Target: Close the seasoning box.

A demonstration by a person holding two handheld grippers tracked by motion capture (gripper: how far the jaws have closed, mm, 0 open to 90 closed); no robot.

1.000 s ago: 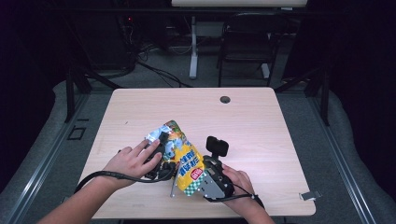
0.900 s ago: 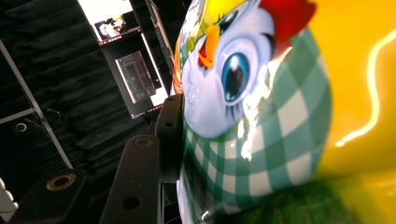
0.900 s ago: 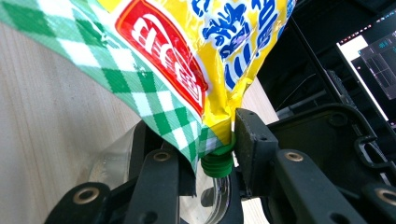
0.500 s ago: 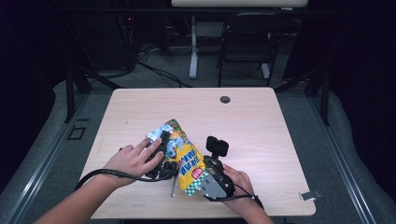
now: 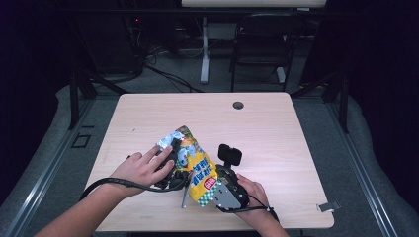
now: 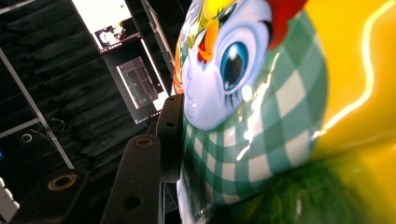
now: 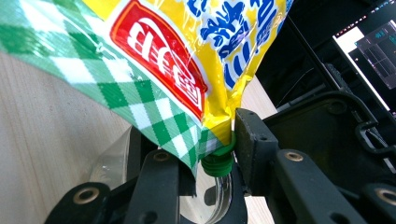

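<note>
Wooden table (image 5: 276,123) bears a snack bag (image 5: 196,165) gripped by both half-hidden claws.

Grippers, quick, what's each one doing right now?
Left gripper: closed on the snack bag, one jaw against its side.
Right gripper: closed on the bag's lower corner.

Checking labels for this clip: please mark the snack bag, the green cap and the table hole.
snack bag (image 5: 197,170): high view, yellow front.
green cap (image 7: 217,163): right gripper view, ridged side.
table hole (image 5: 238,105): high view, its centre.
</note>
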